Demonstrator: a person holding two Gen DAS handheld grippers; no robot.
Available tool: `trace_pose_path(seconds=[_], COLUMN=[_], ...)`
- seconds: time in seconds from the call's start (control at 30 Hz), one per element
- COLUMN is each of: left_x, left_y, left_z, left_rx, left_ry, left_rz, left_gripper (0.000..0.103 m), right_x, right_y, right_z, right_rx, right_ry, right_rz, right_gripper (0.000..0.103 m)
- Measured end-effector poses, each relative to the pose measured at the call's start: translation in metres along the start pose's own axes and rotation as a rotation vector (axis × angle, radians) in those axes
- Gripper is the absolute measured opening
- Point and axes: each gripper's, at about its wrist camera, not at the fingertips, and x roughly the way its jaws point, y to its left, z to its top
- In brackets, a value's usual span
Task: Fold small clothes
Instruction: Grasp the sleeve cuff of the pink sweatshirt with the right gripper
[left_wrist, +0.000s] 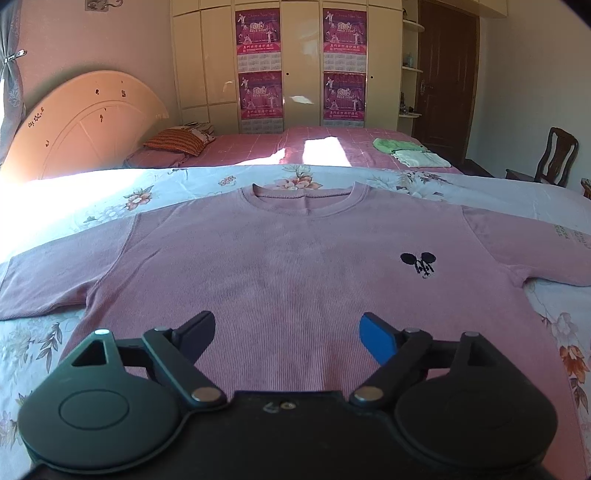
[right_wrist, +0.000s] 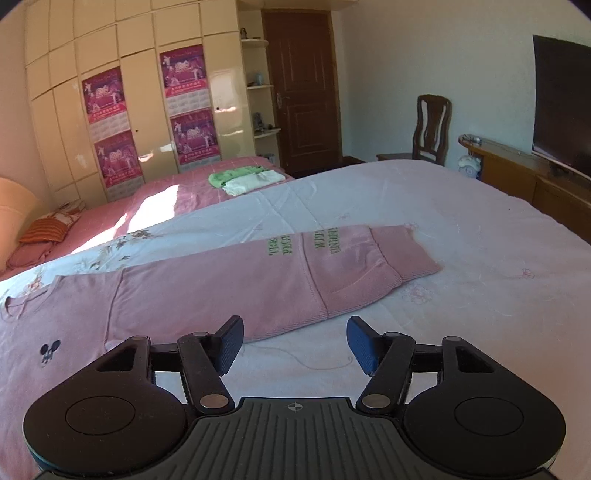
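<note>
A pink knit sweater (left_wrist: 288, 258) lies flat and spread on the floral white bedcover (left_wrist: 110, 199), neck away from me, with a small black mouse emblem (left_wrist: 419, 263) on its chest. My left gripper (left_wrist: 288, 332) is open and empty, hovering over the sweater's lower body near the hem. In the right wrist view the sweater's right sleeve (right_wrist: 295, 273) stretches out to the right, with green lettering near the cuff. My right gripper (right_wrist: 294, 343) is open and empty, just in front of that sleeve's lower edge, over bare bedcover (right_wrist: 480, 295).
A second bed with a pink sheet (left_wrist: 295, 147) lies beyond, with folded green and white clothes (left_wrist: 410, 151) and a striped pillow (left_wrist: 173, 144). A wardrobe (left_wrist: 288, 62), a door, a wooden chair (right_wrist: 430, 129) and a TV cabinet (right_wrist: 524, 173) stand around.
</note>
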Motion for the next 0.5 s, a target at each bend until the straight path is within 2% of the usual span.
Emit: trace_pose_path(seconds=[0.17,0.33,0.37,0.43,0.5], left_x=[0.025,0.045,0.047,0.053,0.056], left_y=[-0.007,-0.013,-0.014,-0.015,-0.016], left_z=[0.005,0.006,0.006,0.008,0.011], left_rx=[-0.002,0.012,0.014,0.011,0.008], left_ry=[0.03,0.072,0.077,0.085,0.088], left_rz=[-0.005,-0.009,-0.009,-0.011,-0.014], left_gripper=[0.085,0.086,0.086,0.086,0.086], right_x=[0.048,0.075,0.081,0.086,0.088], right_y=[-0.039,-0.078,-0.084,-0.098,-0.11], right_z=[0.012,0.022,0.024,0.025,0.027], right_rx=[0.101,0.231,0.259,0.33,0.381], right_ry=[0.002,0.018,0.028,0.05,0.046], right_rz=[-0.059,-0.096,-0.098,-0.089,-0.068], right_gripper=[0.063,0.062,0.06,0.038,0.036])
